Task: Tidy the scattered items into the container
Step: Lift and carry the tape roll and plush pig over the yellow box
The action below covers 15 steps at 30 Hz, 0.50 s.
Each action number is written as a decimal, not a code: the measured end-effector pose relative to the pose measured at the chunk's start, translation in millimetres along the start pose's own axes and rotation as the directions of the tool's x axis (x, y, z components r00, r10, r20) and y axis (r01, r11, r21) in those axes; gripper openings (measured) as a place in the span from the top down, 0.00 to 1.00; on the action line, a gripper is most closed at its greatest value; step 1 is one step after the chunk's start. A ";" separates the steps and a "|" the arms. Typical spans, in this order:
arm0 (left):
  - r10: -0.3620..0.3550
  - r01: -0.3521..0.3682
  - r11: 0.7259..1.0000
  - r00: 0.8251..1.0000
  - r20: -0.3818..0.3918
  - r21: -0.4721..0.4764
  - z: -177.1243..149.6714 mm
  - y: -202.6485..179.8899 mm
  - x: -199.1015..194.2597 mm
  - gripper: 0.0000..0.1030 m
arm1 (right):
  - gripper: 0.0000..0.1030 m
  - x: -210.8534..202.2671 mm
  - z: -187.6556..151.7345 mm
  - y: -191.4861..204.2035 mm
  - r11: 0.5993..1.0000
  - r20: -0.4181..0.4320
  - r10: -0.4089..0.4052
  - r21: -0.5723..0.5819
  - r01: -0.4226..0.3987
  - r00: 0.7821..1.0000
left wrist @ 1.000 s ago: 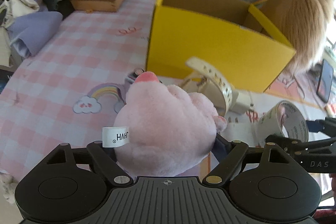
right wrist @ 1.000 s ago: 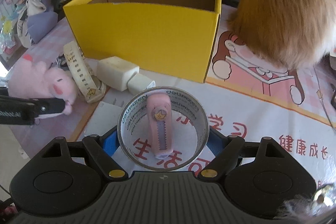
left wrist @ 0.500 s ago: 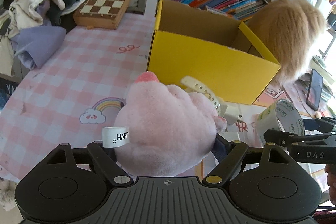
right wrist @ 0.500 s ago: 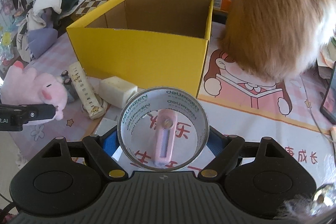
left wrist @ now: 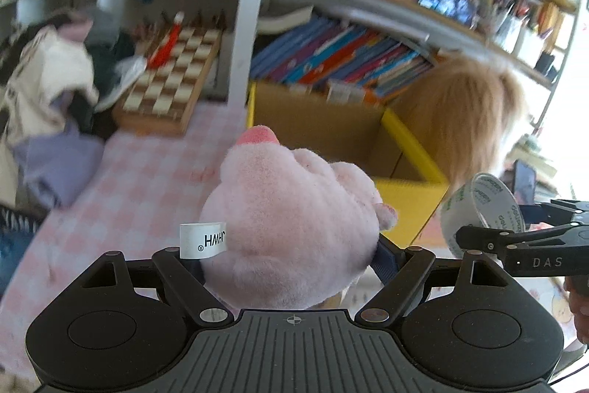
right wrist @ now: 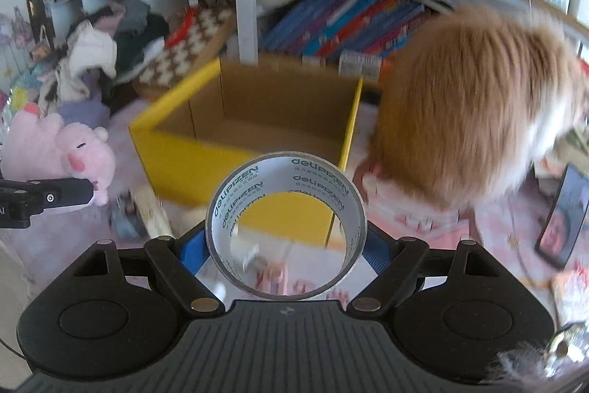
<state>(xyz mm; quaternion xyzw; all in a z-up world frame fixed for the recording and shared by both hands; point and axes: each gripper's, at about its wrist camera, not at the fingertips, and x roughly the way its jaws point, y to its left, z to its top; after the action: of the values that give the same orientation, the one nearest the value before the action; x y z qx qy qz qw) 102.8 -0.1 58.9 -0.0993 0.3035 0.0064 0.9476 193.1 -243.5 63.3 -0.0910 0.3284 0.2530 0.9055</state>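
Note:
My left gripper (left wrist: 291,256) is shut on a pink plush pig (left wrist: 294,227), held in the air in front of the open yellow box (left wrist: 408,142). A white label (left wrist: 202,240) sticks out of the pig's left side. My right gripper (right wrist: 285,249) is shut on a roll of clear tape (right wrist: 285,227), also lifted, facing the yellow box (right wrist: 257,127). Each view catches the other gripper at its edge: the pig (right wrist: 62,153) at the left, the tape roll (left wrist: 478,212) at the right. The box shows nothing inside.
A fluffy orange cat (right wrist: 475,120) stands just right of the box. A chessboard (left wrist: 173,87), a heap of clothes (left wrist: 48,83) and shelves of books (left wrist: 342,58) lie behind. A phone (right wrist: 563,227) leans at the right. A white strap and small items (right wrist: 147,216) lie blurred on the table by the box.
Both grippers have risen with the pig and the tape roll and tipped upward, so the shelves now fill the top and the table items have dropped low in view.

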 end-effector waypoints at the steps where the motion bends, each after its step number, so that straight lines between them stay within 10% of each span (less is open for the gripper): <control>1: -0.007 0.007 1.000 1.000 0.017 0.014 7.4 -1.9 -0.4 0.19 | 0.20 -1.5 5.7 -0.7 1.000 0.015 0.004 -0.003 -0.003 1.000; 15: -0.020 -0.001 0.978 0.995 0.101 0.207 76.8 -40.4 55.4 0.19 | 0.20 30.8 94.2 1.5 0.989 0.161 0.038 -0.146 -0.014 0.986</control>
<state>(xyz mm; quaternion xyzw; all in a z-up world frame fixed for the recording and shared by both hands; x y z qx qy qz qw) 194.9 -27.6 95.5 -0.0012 0.2528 -0.0246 0.9672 264.3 -198.8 115.9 -0.1310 0.2350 0.2944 0.9171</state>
